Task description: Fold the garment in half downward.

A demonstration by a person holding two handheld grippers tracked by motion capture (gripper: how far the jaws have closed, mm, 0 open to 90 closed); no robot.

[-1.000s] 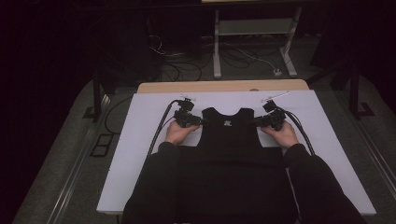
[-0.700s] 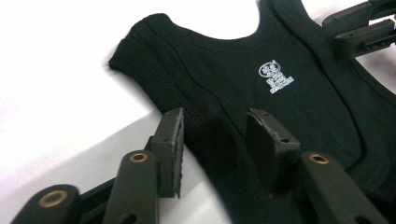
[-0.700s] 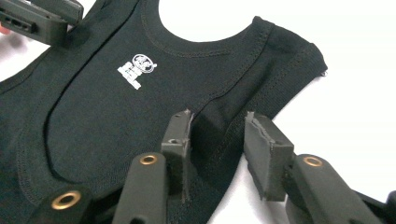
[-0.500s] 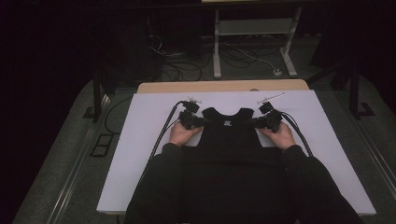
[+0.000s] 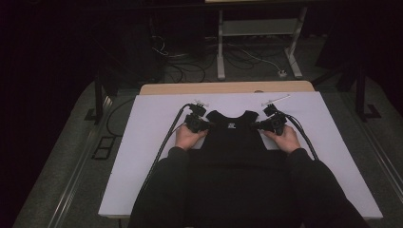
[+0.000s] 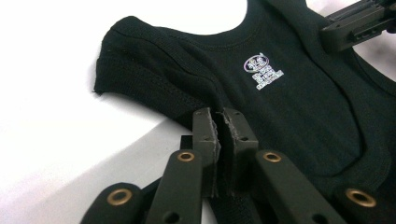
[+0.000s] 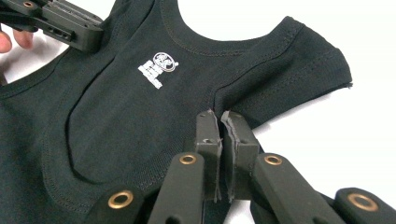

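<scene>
Black shirt [image 5: 231, 137] lies flat on the white table [image 5: 152, 142], my left gripper [image 6: 220, 122] and right gripper [image 7: 220, 122] just clamped on its armpit seams; I should lift both evenly, keeping it taut.

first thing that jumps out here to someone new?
The small black garment lying flat on the white table, near its far middle, with a small white printed logo just below the neckline. Next, the left gripper and the right gripper, one at each armhole: their jaws have just been closing and now stand together on the fabric edge under each short sleeve.
</scene>
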